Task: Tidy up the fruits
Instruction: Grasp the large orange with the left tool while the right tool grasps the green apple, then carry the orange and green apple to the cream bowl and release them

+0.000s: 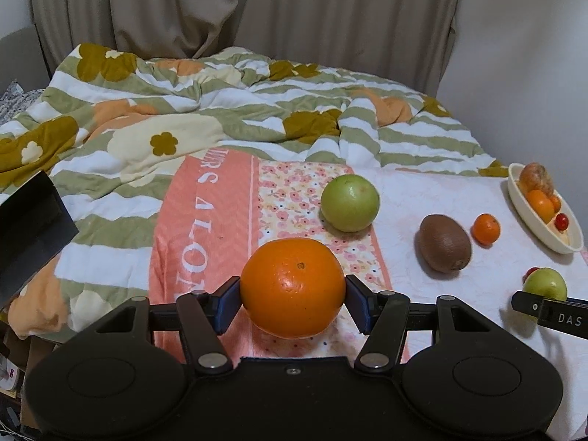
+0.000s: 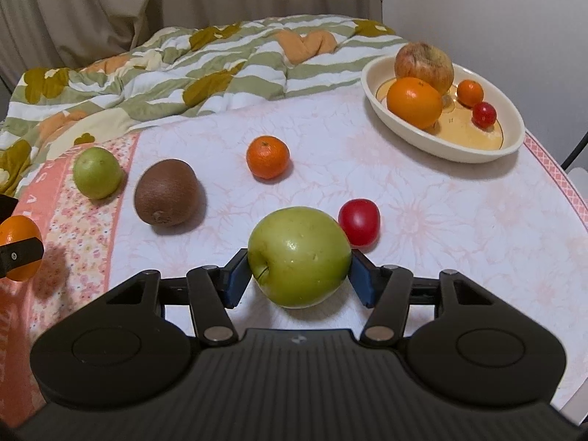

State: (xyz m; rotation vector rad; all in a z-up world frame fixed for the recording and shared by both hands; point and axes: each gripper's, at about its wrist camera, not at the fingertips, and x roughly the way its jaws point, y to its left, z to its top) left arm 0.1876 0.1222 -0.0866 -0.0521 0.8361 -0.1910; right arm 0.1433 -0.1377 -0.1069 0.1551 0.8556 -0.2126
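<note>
My left gripper (image 1: 293, 294) is shut on a large orange (image 1: 293, 279), its blue pads pressing both sides just above the pink cloth. In the right wrist view my right gripper (image 2: 299, 273) has its pads against both sides of a green apple (image 2: 299, 253) that sits on the white floral cloth. A red tomato (image 2: 359, 221) lies just behind the apple to the right. A kiwi (image 2: 167, 193), a mandarin (image 2: 267, 157) and a smaller green fruit (image 2: 97, 178) lie loose farther back. The cream oval bowl (image 2: 477, 150) at the back right holds a wrinkled apple, an orange, a small mandarin and a cherry tomato.
A rumpled flower-patterned quilt (image 1: 183, 117) covers the far half of the bed, with curtains and a white wall behind it. A dark flat object (image 1: 33, 228) juts in at the left edge. The cloth's pink border (image 2: 551, 169) marks the right edge by the bowl.
</note>
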